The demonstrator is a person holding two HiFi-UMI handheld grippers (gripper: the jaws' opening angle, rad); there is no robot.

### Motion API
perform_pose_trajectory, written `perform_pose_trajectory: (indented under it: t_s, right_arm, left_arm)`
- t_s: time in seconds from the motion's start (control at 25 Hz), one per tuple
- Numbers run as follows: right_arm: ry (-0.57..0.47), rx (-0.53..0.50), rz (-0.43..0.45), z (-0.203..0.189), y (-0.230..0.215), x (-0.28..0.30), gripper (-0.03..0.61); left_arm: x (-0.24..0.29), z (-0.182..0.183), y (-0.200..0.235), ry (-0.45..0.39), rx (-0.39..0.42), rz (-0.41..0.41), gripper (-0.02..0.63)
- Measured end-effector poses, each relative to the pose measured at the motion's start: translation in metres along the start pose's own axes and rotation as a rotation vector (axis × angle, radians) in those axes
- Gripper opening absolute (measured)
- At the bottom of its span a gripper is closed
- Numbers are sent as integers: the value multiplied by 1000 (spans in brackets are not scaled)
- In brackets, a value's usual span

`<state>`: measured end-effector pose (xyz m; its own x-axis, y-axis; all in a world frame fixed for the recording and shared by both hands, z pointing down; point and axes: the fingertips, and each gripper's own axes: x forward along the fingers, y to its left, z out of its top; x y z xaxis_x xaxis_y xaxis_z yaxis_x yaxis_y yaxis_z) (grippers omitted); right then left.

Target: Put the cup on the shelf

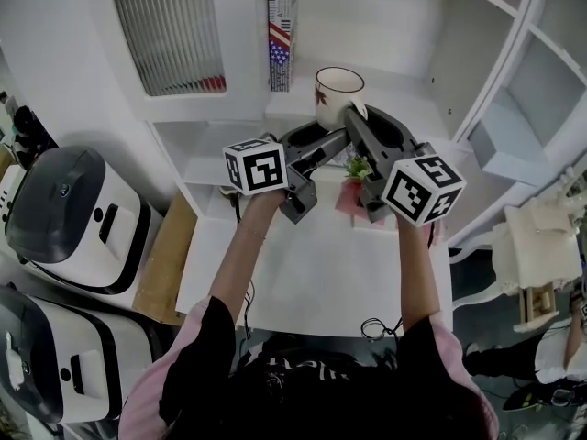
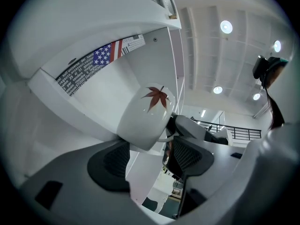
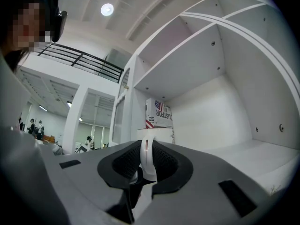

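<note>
A white cup [image 1: 337, 92] with a red maple leaf [image 2: 157, 96] hangs in front of the white shelf unit's open bay [image 1: 408, 108]. My right gripper [image 1: 355, 115] is shut on the cup's handle. In the right gripper view the thin white handle [image 3: 146, 156] stands pinched between the dark pads. My left gripper [image 1: 328, 138] reaches in from the left, just below the cup. Its jaws stand apart, and the cup's base [image 2: 140, 142] sits above their tips without being clamped. The left gripper [image 2: 147, 162] holds nothing.
A box printed with a US flag [image 1: 280, 39] stands at the back of the shelf bay, next to a ribbed-glass door [image 1: 170, 30]. A small potted plant [image 1: 356, 174] sits on the white table below. White appliances [image 1: 69, 209] stand at the left and a small white chair [image 1: 537, 246] at the right.
</note>
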<state>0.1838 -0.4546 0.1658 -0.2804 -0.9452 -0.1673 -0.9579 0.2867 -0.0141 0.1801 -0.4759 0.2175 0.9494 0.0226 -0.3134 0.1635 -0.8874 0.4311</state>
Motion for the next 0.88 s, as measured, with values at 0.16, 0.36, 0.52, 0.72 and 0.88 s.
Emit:
perform_pose_trajectory:
  t_s: [0.16, 0.36, 0.52, 0.72, 0.88]
  right_arm:
    - [-8, 23, -12, 3, -5, 4, 89]
    - [10, 25, -24, 3, -14, 15, 89]
    - [54, -35, -56, -4, -21, 27, 89]
    - [104, -75, -101, -9, -33, 40, 89]
    - [133, -76, -115, -12, -39, 48, 87]
  left_arm:
    - [0, 0, 0, 20, 7, -21, 295]
    - [0, 2, 1, 6, -7, -33, 295]
    - [-6, -2, 4, -41, 0, 1, 293]
    - [-26, -40, 12, 10, -11, 43, 294]
    - [-49, -74, 17, 18, -37, 99, 294]
